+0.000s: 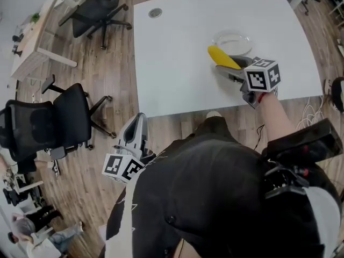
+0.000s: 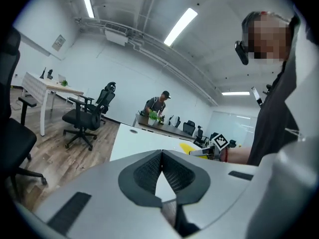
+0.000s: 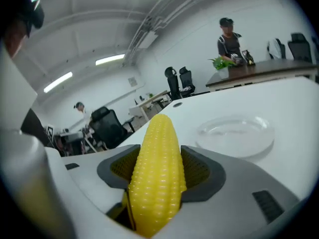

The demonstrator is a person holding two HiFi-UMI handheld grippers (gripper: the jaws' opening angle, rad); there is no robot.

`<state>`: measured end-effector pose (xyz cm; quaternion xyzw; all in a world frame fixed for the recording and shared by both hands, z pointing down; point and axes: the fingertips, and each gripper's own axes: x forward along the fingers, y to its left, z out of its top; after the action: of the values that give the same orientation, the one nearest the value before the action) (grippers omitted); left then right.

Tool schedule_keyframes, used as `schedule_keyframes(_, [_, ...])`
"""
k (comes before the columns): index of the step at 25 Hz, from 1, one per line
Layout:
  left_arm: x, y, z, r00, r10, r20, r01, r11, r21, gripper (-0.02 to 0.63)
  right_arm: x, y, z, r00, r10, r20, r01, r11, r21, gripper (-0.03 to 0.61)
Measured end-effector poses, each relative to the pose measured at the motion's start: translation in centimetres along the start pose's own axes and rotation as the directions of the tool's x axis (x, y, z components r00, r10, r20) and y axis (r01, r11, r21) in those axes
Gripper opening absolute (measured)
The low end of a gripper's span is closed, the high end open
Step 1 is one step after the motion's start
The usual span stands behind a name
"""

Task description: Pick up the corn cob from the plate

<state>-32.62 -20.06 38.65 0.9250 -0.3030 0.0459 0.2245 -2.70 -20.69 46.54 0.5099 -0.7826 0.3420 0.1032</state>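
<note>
white table (image 1: 177, 63) | grommet (image 1: 155, 13) near its far corner | black office chairs (image 1: 64, 120) on wood floor (image 1: 115, 63)

Bright ceiling strip lights, fisheye edges, soft shadows

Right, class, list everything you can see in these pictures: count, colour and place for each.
corn cob: one, yellow, clamped in the right gripper
plate: one, clear, empty, on the table's far right part
table: one, white, in front of the person
cable port: one, grey, at the table's far left corner
office chairs: two, black, on the wooden floor left of the table
left gripper: one, grey, shut and empty, held low beside the person
right gripper: one, grey, over the table near the plate
</note>
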Motion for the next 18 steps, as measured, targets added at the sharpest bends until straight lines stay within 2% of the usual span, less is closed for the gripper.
schedule_keyframes(2, [-0.6,-0.4,-0.1,0.999,-0.035,-0.005,0.035,0.999,0.008,0.012,-0.4,2.2,-0.6,0.994,0.044,0.098,-0.059,0.986,0.155,0.262])
schedule_keyframes(4, [-1.9,-0.8,0.2,0.995,-0.09,0.045,0.09,0.996,0.006,0.012,-0.3,4.4,-1.7,0.981,0.071,0.183,-0.12,0.954,0.274,0.262])
schedule_keyframes(6, [-2.9,-1.0,0.9,0.984,-0.143,0.11,0.142,0.99,0.02,0.012,0.2,5.7,-2.3,0.966,0.055,0.251,-0.145,0.925,0.352,0.262])
schedule_keyframes(8, [-4.0,-1.2,1.4,0.972,-0.188,0.139,0.185,0.982,0.03,0.012,0.1,7.2,-2.5,0.953,0.031,0.3,-0.159,0.897,0.412,0.262])
schedule_keyframes(11, [-5.1,-1.2,1.4,0.97,-0.215,0.113,0.216,0.976,0.009,0.012,-0.9,10.2,-3.0,0.938,0.017,0.346,-0.189,0.861,0.472,0.262])
schedule_keyframes(14, [-4.1,-0.7,-0.4,0.965,-0.26,0.037,0.262,0.965,-0.027,0.012,-1.4,10.7,-3.7,0.924,-0.011,0.381,-0.208,0.824,0.528,0.262])
schedule_keyframes(16, [-3.8,-1.4,-1.8,0.943,-0.333,0.002,0.333,0.941,-0.062,0.012,-2.1,11.3,-4.8,0.912,-0.027,0.41,-0.225,0.801,0.554,0.262])
schedule_keyframes(18, [-4.0,-2.9,-2.5,0.913,-0.408,-0.014,0.405,0.911,-0.08,0.012,-4.0,12.7,-5.8,0.895,-0.04,0.445,-0.242,0.794,0.557,0.262])
